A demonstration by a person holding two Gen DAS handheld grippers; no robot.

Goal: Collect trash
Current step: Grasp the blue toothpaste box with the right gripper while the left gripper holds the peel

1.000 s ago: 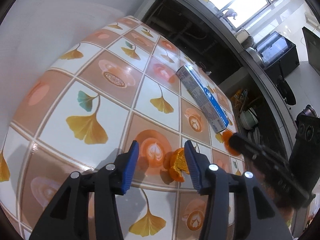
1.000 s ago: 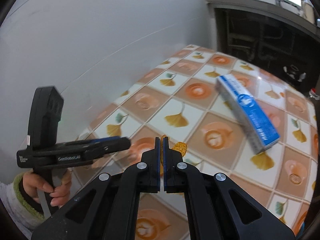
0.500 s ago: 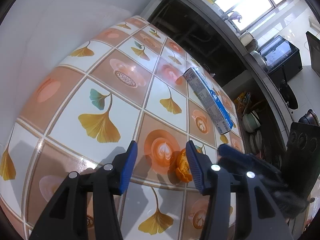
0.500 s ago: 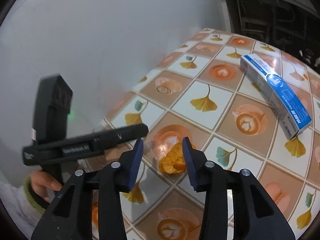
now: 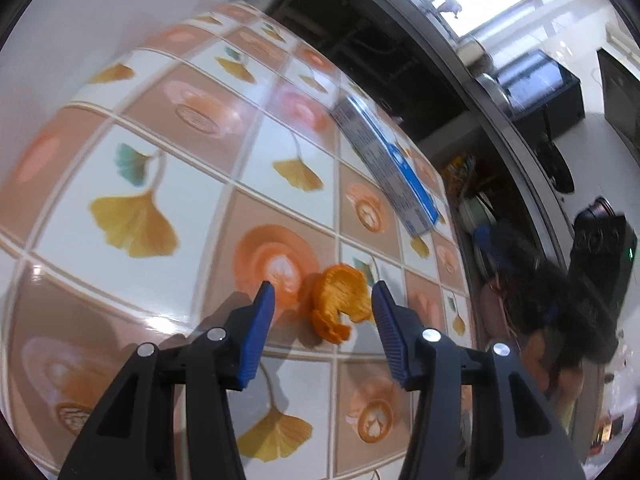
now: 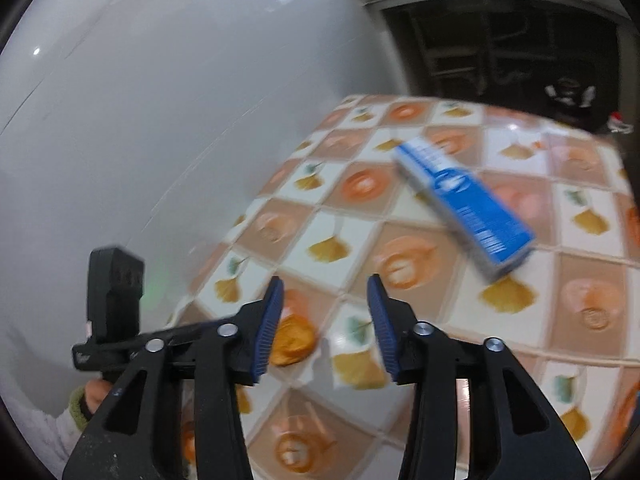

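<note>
An orange peel lies on the patterned tablecloth, between the open jaws of my left gripper, just ahead of the tips. In the right wrist view the peel shows beside my left finger. A blue and white carton lies farther along the table; it also shows in the right wrist view. My right gripper is open and empty above the table, aimed between peel and carton.
A white wall borders the table on the left. A dark shelf unit stands past the table's far end. The other hand-held gripper sits at lower left in the right wrist view.
My right gripper opened from shut, let go of the orange peel and drew back and up. My left gripper moved so the peel now lies between its open jaws.
</note>
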